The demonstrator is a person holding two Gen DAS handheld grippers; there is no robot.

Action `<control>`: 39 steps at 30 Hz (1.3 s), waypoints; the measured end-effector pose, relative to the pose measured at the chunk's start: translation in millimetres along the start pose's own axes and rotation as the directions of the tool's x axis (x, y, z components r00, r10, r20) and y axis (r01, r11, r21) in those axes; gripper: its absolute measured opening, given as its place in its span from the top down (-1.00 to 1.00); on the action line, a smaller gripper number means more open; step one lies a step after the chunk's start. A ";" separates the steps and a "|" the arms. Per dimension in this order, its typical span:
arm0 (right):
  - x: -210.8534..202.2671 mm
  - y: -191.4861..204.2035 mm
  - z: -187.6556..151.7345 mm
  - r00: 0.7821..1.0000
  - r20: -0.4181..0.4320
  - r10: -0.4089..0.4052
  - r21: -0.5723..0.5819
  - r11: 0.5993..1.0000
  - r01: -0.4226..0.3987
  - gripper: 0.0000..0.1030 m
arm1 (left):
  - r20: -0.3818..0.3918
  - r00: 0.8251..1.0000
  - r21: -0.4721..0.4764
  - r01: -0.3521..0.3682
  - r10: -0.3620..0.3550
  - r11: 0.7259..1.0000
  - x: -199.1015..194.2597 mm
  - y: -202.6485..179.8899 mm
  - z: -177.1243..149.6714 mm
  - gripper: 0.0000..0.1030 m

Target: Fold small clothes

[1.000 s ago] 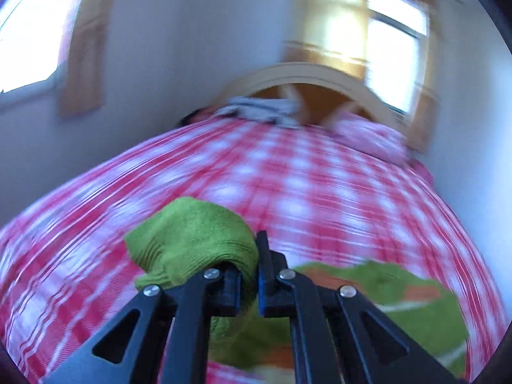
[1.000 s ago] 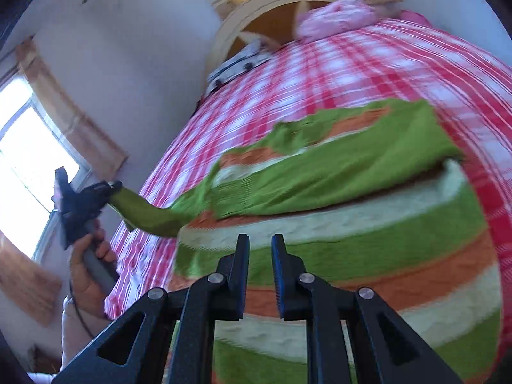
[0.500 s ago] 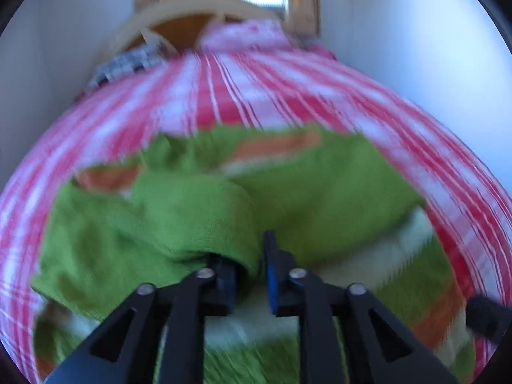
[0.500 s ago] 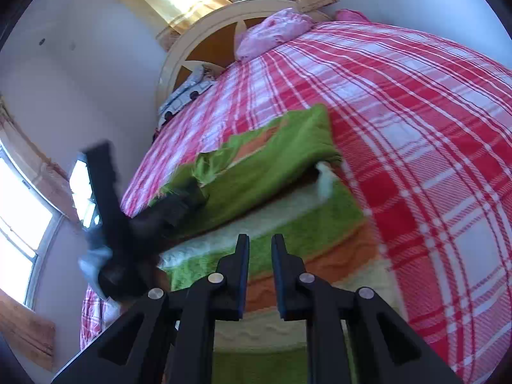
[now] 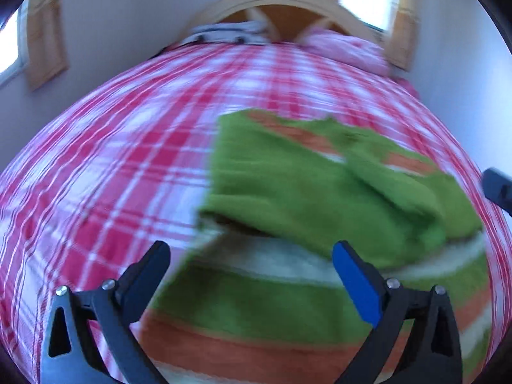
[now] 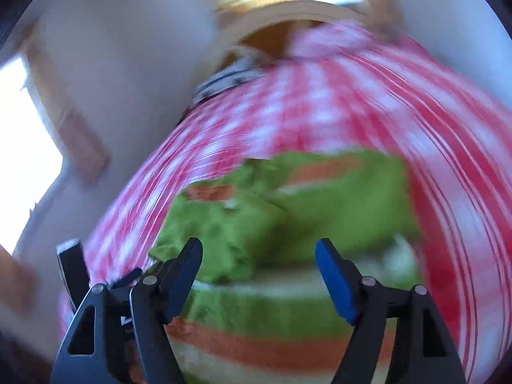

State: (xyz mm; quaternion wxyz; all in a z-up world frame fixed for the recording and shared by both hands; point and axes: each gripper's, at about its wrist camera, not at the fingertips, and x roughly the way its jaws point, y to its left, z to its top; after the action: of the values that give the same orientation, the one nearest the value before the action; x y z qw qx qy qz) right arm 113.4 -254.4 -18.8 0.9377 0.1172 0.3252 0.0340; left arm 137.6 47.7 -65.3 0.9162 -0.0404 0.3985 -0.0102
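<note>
On the checked bedspread (image 5: 112, 166) the striped sweater (image 5: 288, 304) lies sleeves folded in; left gripper (image 5: 252, 272), a second ago clenching a sleeve, is opening, empty; right gripper (image 6: 259, 265) likewise opening, empty; sleeve step looks done.

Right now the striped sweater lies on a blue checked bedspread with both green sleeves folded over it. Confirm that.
Not quite: the bedspread is red and white checked, not blue, as the left wrist view shows. The striped sweater does lie on it with both green sleeves folded over.
</note>
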 end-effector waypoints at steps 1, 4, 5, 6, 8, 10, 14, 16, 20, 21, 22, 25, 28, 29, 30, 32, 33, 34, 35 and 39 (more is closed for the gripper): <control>16.0 15.7 5.5 0.999 -0.015 -0.029 -0.067 0.997 0.028 -0.44 | -0.008 1.000 -0.024 -0.026 0.026 0.999 5.4 4.6 0.0 -1.00; 78.4 51.0 13.9 0.990 -0.108 -0.088 -0.199 0.978 0.065 -0.44 | -0.057 0.995 -0.093 -0.090 0.085 0.992 22.1 25.6 -5.7 -1.00; 97.5 58.5 12.7 0.983 -0.137 -0.123 -0.241 0.967 0.087 -0.44 | -0.084 0.993 -0.131 -0.088 0.077 0.987 27.1 33.1 -10.0 -0.99; 112.5 62.8 9.5 0.976 -0.155 -0.156 -0.278 0.954 0.108 -0.43 | -0.101 0.993 -0.169 -0.073 0.056 0.983 29.9 39.2 -12.7 -0.98; 140.6 65.0 1.9 0.958 -0.179 -0.225 -0.342 0.927 0.154 -0.35 | -0.078 0.996 -0.201 -0.065 0.050 0.977 25.7 43.2 -12.9 -0.99; 149.5 52.8 -0.4 0.948 -0.197 -0.250 -0.325 0.929 0.177 0.29 | -0.082 0.995 -0.194 -0.072 0.057 0.978 24.3 40.2 -15.9 -0.99; 107.0 -3.2 17.9 0.982 -0.116 -0.149 -0.062 0.988 0.143 0.79 | -0.087 0.993 -0.184 -0.090 0.075 0.979 29.6 39.5 -13.5 -0.99; 84.5 -38.1 20.1 0.991 -0.067 -0.112 0.080 0.990 0.117 0.79 | -0.089 0.993 -0.181 -0.094 0.079 0.979 28.4 39.3 -14.9 -1.00; 48.5 -117.5 -0.2 0.991 -0.048 -0.123 0.316 0.940 0.132 0.78 | -0.089 0.993 -0.184 -0.092 0.077 0.979 32.7 40.5 -11.7 -1.00; 46.5 -129.4 -5.8 0.989 -0.070 -0.130 0.336 0.930 0.146 0.78 | -0.090 0.993 -0.181 -0.096 0.080 0.979 33.0 40.2 -11.9 -1.00; 42.9 -141.6 -13.5 0.985 -0.096 -0.141 0.357 0.919 0.166 0.78 | -0.093 0.992 -0.176 -0.102 0.086 0.979 34.5 39.9 -11.2 -1.00; 23.6 -157.2 -29.1 0.986 -0.110 -0.125 0.421 0.893 0.160 0.77 | -0.100 0.990 -0.164 -0.117 0.102 0.980 36.2 38.8 -10.8 -1.00; 2.3 -153.6 -32.6 0.991 -0.059 -0.118 0.437 0.890 0.132 0.63 | -0.102 0.989 -0.162 -0.119 0.104 0.980 36.5 38.9 -10.3 -1.00; -8.1 -152.7 -33.1 0.992 -0.029 -0.123 0.453 0.883 0.123 0.49 | -0.101 0.990 -0.163 -0.119 0.103 0.979 36.4 39.0 -10.4 -1.00; -13.6 -149.8 -32.1 0.992 -0.009 -0.124 0.458 0.881 0.114 0.36 | -0.101 0.990 -0.167 -0.117 0.101 0.979 36.3 39.3 -10.2 -1.00; -24.7 -144.6 -28.0 0.985 0.026 -0.172 0.434 0.890 0.144 0.35 | -0.093 0.992 -0.195 -0.101 0.084 0.976 36.1 43.6 -6.1 -1.00; -29.8 -139.2 -25.3 0.976 0.038 -0.213 0.402 0.898 0.180 0.35 | -0.085 0.994 -0.220 -0.088 0.071 0.971 36.6 47.9 -1.2 -1.00; -34.3 -132.7 -21.1 0.964 0.057 -0.261 0.361 0.905 0.224 0.35 | -0.083 0.994 -0.238 -0.083 0.065 0.968 37.7 51.1 2.8 -1.00; -39.7 -126.0 -17.3 0.951 0.084 -0.298 0.319 0.912 0.258 0.35 | -0.085 0.995 -0.261 -0.080 0.060 0.962 40.4 55.6 9.3 -1.00; -45.5 -113.9 -8.5 0.949 0.106 -0.297 0.237 0.934 0.266 0.35 | -0.121 0.990 -0.309 -0.105 0.070 0.945 55.9 66.0 24.7 -1.00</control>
State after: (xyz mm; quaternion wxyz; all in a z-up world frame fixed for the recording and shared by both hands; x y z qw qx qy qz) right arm 71.0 -369.6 -25.4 0.9346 0.1744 0.2736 -0.1456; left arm 192.9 112.3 -94.7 0.8746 -0.1674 0.4457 0.0917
